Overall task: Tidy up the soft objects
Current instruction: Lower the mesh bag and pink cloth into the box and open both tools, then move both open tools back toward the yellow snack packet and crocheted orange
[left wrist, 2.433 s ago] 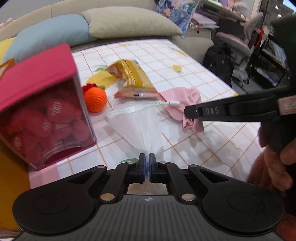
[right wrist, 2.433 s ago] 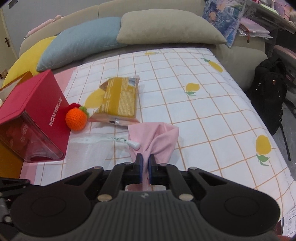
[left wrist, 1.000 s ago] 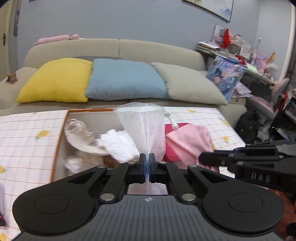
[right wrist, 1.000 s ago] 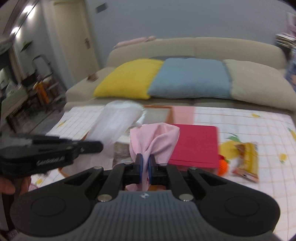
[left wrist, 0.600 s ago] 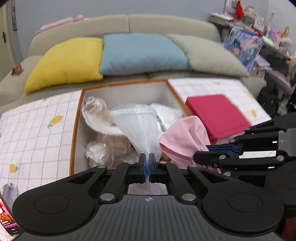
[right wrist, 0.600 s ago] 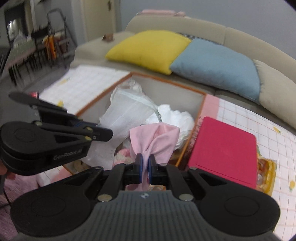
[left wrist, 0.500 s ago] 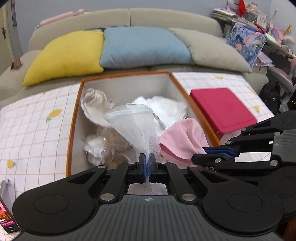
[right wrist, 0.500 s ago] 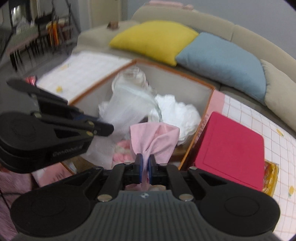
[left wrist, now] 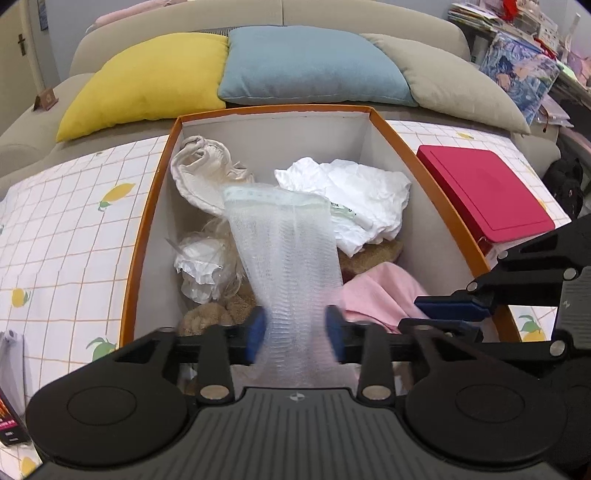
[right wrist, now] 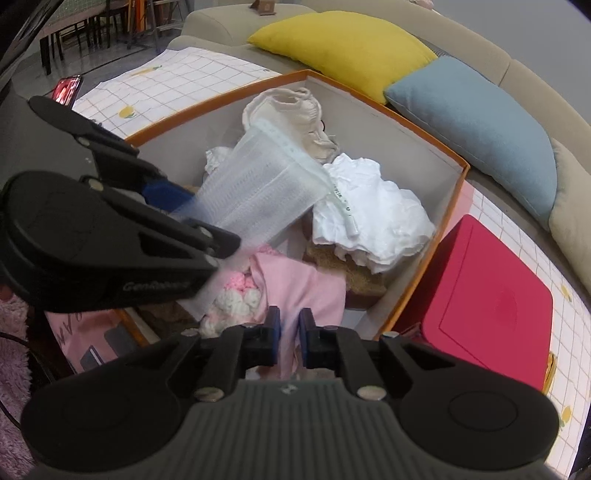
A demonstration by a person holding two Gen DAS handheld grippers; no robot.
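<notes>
Jaws of the left gripper (left wrist: 295,338) are opening, white mesh bag (left wrist: 286,254) loose between them. Right gripper (right wrist: 289,338) is parting around pink cloth (right wrist: 295,288). Both hang inside the orange-rimmed box (left wrist: 424,177), crowded to its far wall.

Cushions: yellow (left wrist: 147,79), blue (left wrist: 310,68), beige (left wrist: 450,79), side by side on sofa (left wrist: 354,14)
Cover: checked sheet (left wrist: 62,221) with lemon prints
Right: red case (left wrist: 484,195); backpack (left wrist: 565,181)
Left: phone (right wrist: 66,90)

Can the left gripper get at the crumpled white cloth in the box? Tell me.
Probably not yet: the left gripper is opening, but the mesh bag hangs between its fingers, across the way to the white cloth.
</notes>
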